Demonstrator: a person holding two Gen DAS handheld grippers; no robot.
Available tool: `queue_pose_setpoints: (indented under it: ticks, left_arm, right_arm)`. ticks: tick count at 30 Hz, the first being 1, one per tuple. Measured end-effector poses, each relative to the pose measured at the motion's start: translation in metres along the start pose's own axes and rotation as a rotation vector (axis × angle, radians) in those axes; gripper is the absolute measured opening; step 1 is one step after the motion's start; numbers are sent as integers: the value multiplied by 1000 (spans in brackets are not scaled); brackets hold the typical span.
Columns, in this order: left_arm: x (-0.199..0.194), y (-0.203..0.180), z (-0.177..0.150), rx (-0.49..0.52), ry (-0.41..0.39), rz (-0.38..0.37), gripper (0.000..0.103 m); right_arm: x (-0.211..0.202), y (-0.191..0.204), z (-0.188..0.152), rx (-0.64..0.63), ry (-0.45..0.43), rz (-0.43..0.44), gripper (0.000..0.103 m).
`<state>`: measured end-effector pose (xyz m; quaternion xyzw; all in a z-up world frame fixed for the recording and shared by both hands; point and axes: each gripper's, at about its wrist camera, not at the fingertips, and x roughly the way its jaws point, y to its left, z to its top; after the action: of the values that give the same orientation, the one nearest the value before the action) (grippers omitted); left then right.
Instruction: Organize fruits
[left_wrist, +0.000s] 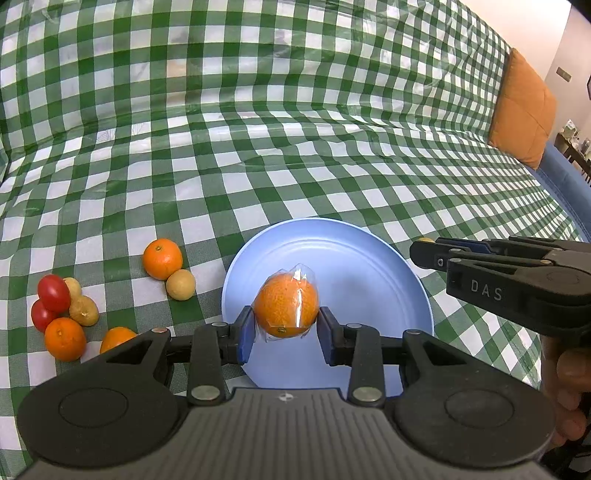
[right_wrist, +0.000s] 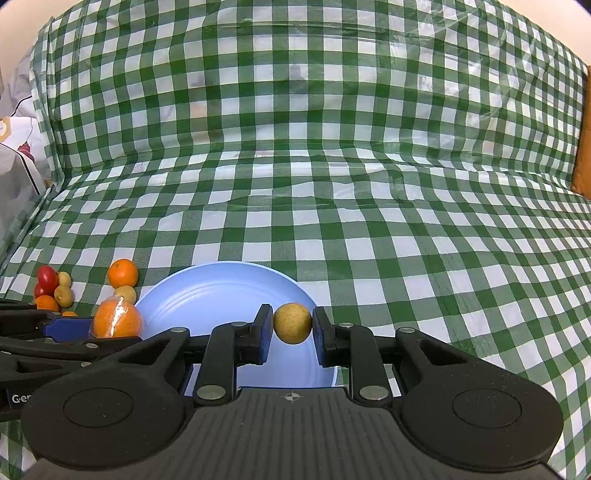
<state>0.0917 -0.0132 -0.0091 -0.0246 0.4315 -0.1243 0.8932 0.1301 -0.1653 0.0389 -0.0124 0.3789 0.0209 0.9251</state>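
My left gripper (left_wrist: 286, 326) is shut on a plastic-wrapped orange (left_wrist: 286, 308) and holds it over the near part of the light blue plate (left_wrist: 369, 266). My right gripper (right_wrist: 291, 328) is shut on a small tan round fruit (right_wrist: 292, 323) over the plate's right rim (right_wrist: 221, 291). The right gripper also shows in the left wrist view (left_wrist: 432, 254), at the plate's right edge. The wrapped orange also shows in the right wrist view (right_wrist: 117, 320), left of the plate.
Left of the plate lie loose fruits on the green checked cloth: an orange (left_wrist: 162, 258), a tan fruit (left_wrist: 180, 284), two red tomatoes (left_wrist: 53, 293), more oranges (left_wrist: 64, 339) and tan fruits (left_wrist: 84, 311). An orange cushion (left_wrist: 524, 110) leans at the far right.
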Motion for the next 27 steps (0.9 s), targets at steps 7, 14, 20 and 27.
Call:
queue_pose_setpoints:
  ticks: [7,14,20,27]
  left_arm:
    - [-2,-3,0,12,-7,-26,40]
    - [-8,-14,-1,63,-58,-45,45]
    - [-10,-18,-3,78,-113,-29,45]
    - [-15,-21,-4,112,-150,-34,45]
  right_arm:
    - [0,-1,0,4,3,5,25]
    - [-1,0,1,10,-9,-17,51]
    - [-1,1,0,7,-10,-41,51]
    - [-4,-2,-1,11,-33,-69,50]
